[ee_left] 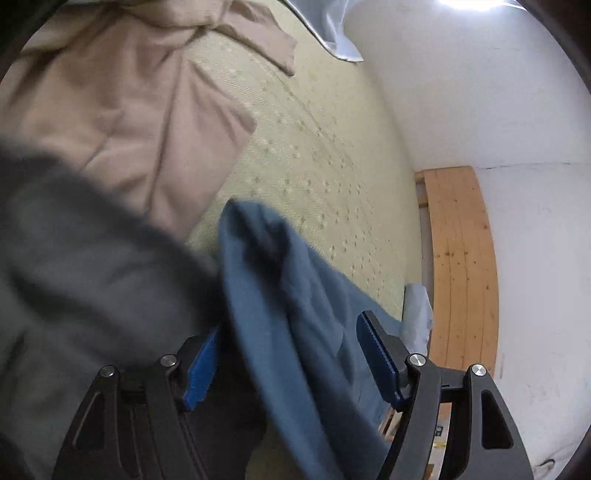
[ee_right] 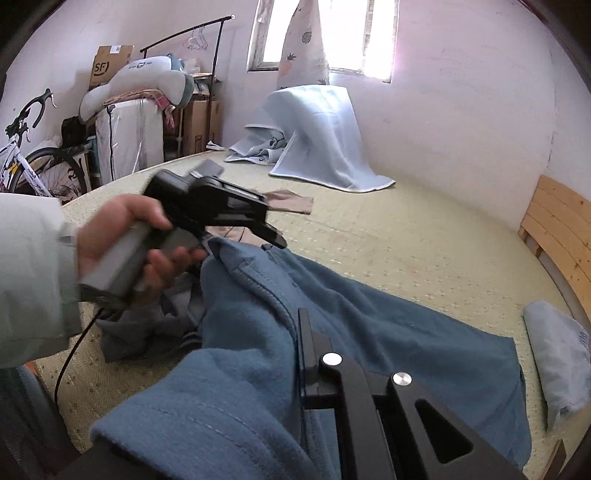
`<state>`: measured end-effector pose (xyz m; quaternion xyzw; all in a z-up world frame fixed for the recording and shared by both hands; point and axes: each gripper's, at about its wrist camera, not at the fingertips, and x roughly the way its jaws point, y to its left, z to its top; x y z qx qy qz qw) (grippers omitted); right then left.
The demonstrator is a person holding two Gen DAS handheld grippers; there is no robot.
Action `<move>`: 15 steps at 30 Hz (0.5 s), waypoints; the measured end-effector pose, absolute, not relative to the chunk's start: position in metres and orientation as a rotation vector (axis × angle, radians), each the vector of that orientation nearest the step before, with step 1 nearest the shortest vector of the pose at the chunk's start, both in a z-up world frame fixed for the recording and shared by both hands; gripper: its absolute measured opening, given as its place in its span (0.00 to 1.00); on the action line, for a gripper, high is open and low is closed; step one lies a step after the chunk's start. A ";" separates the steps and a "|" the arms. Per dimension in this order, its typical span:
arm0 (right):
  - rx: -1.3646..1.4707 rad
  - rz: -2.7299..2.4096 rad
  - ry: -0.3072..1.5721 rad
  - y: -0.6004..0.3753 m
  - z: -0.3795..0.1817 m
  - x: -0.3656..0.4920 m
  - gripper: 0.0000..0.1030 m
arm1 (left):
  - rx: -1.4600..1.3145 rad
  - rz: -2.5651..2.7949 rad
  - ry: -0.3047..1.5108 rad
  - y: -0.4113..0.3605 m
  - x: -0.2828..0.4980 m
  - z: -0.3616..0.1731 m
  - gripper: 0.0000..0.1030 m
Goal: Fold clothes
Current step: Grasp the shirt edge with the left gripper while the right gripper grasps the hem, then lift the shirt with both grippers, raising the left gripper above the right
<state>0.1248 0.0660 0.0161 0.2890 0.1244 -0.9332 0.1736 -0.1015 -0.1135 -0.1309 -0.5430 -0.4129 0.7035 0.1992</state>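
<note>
**Blue garment draped across both grippers on the bed**

In the left wrist view, a blurred grey garment [ee_left: 85,266] fills the left side, lying over the left finger of the left gripper [ee_left: 291,360]. Beyond it a beige garment [ee_left: 122,122] lies spread and creased on the green mattress [ee_left: 317,155]. The left gripper's jaws stand wide apart, and the blue garment [ee_left: 295,314] runs up through the gap between them, touching neither blue pad [ee_left: 380,354] clearly enough to call it a grip. To the right, a wooden bed frame [ee_left: 461,258] meets the white wall [ee_left: 498,92].

In the right wrist view, a hand [ee_right: 122,240] in a pale sleeve [ee_right: 33,273] holds the left gripper's handle at the left, its fingers pointing toward the middle of the bed. The blue garment [ee_right: 369,325] stretches from under that gripper down to the right gripper [ee_right: 306,354], covering its left side; only one finger [ee_right: 304,332] shows, so I cannot tell whether it is clamped on the cloth. A light blue blanket [ee_right: 317,136] is heaped by the window [ee_right: 332,33], and a small pale folded cloth [ee_right: 557,350] lies at the far right beside the frame.
</note>
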 end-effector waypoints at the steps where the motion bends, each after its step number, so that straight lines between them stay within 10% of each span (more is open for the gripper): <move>1: 0.817 -2.648 0.352 0.067 0.017 0.125 0.02 | -1.521 1.968 -1.147 -0.110 -0.109 -0.133 0.73; 4: 0.804 -2.649 0.363 0.069 0.018 0.129 0.02 | -1.508 1.982 -1.118 -0.103 -0.125 -0.133 0.72; 10: 0.779 -2.639 0.435 0.066 0.012 0.140 0.02 | -1.542 2.029 -1.083 -0.096 -0.142 -0.136 0.19; 15: 0.769 -2.644 0.493 0.066 0.009 0.150 0.02 | -1.508 2.036 -1.052 -0.085 -0.144 -0.129 0.11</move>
